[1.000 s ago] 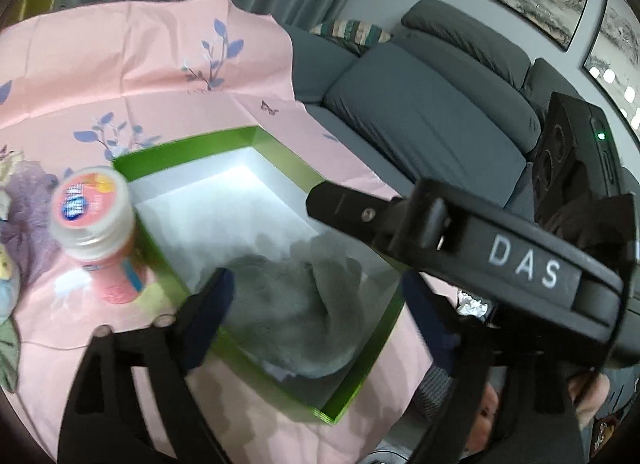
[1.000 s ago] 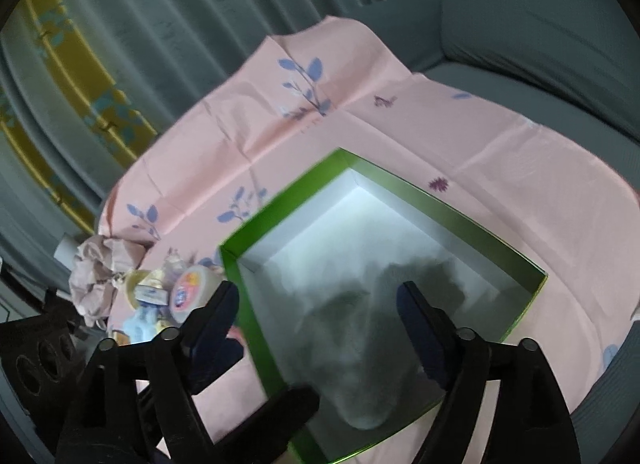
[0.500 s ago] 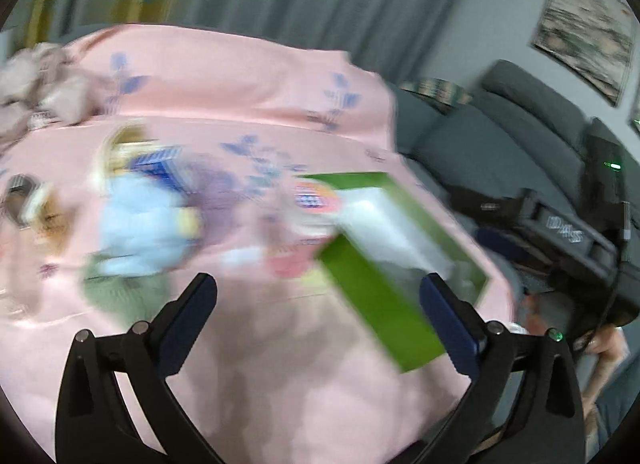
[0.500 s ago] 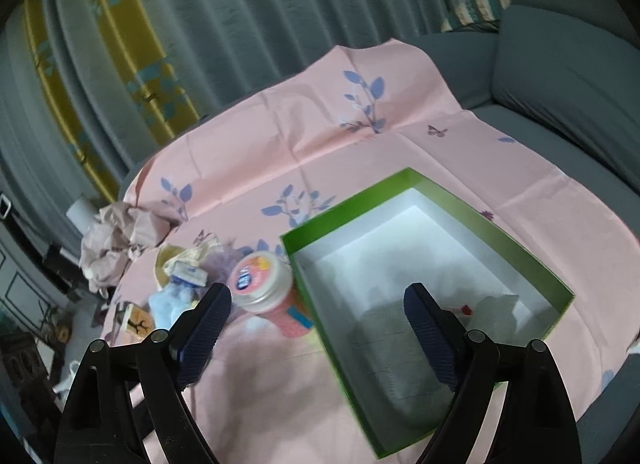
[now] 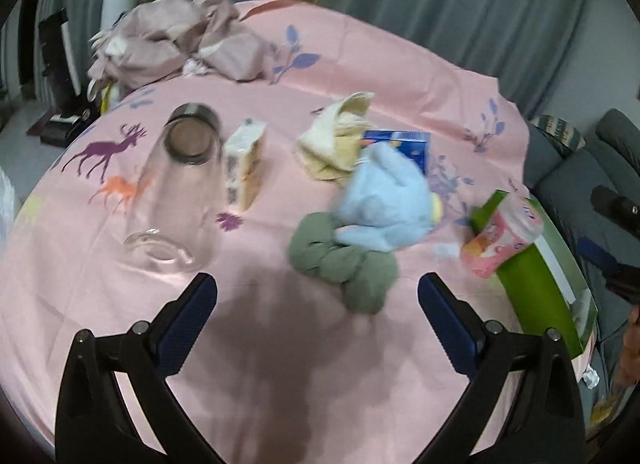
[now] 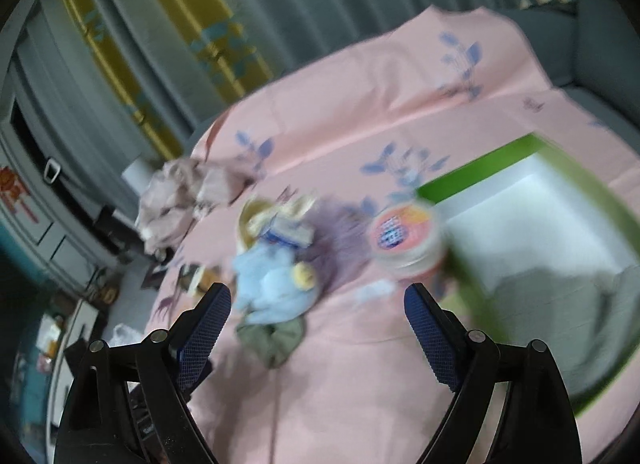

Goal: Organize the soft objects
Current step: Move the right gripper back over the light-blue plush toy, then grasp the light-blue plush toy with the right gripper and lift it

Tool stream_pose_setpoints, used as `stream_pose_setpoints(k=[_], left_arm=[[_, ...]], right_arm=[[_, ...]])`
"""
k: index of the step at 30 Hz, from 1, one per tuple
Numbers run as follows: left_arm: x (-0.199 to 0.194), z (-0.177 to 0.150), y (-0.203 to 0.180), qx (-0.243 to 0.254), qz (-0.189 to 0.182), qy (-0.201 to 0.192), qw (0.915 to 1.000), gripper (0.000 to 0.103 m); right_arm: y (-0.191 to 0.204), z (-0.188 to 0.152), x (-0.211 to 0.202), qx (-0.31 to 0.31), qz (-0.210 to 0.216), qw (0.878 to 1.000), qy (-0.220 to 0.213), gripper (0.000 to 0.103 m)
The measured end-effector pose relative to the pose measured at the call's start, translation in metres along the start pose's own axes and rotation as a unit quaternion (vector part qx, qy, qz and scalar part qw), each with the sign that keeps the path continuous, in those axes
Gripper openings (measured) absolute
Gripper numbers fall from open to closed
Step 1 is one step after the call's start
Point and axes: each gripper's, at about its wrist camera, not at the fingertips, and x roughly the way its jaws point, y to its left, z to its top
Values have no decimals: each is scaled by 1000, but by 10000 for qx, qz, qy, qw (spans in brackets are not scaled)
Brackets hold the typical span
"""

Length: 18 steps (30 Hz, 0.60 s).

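Pink cloth printed with blue leaves and deer covers the table point(image 5: 360, 76), with grey and yellow curtains behind it. Near its middle a light blue plush toy point(image 5: 386, 204) lies on an olive green cloth bundle point(image 5: 344, 260), touching it; a cream cloth point(image 5: 340, 144) and a blue carton point(image 5: 404, 144) sit just behind the toy. A crumpled mauve cloth point(image 5: 176, 40) lies at the far edge. In the right wrist view, a grey cloth point(image 6: 560, 304) lies inside the green box point(image 6: 480, 172) with its white lining, at the right side of the table. A pink lidded jar point(image 5: 500, 236) stands against the box's near wall. Left of the soft pile lie a small cream packet point(image 5: 246, 164) and a clear glass bottle point(image 5: 180, 192) on its side.

Left tongs point(image 5: 318, 316) stand wide with only bare cloth between their blue pads, near the olive bundle without touching it; their jaws have just been opening. Right tongs point(image 6: 318, 324) are also wide and hold nothing, having just been opening too, with the plush toy and olive bundle just beyond the left pad. This view is blurred.
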Motion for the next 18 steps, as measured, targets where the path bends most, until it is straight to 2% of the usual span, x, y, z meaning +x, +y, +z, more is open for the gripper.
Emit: stream_pose_setpoints(k=[6, 9, 10, 14, 16, 18], left_arm=[[-1, 1, 12, -276, -66, 114, 9995, 86], [-1, 3, 18, -326, -43, 150, 9993, 76], [0, 3, 20, -370, -50, 185, 9991, 76], [0, 5, 27, -488, -134, 217, 9985, 76], [-1, 6, 28, -491, -187, 246, 9983, 76], [-1, 6, 29, -505, -202, 247, 9982, 76]], right_arm=[[37, -9, 58, -72, 50, 9982, 593, 89], [57, -10, 92, -263, -85, 9960, 852, 89], [66, -11, 108, -431, -200, 9943, 951, 89], [75, -11, 146, -727, -699, 9895, 1035, 89], [77, -10, 159, -833, -803, 9881, 1014, 96], [76, -8, 164, -956, -932, 9872, 873, 98]])
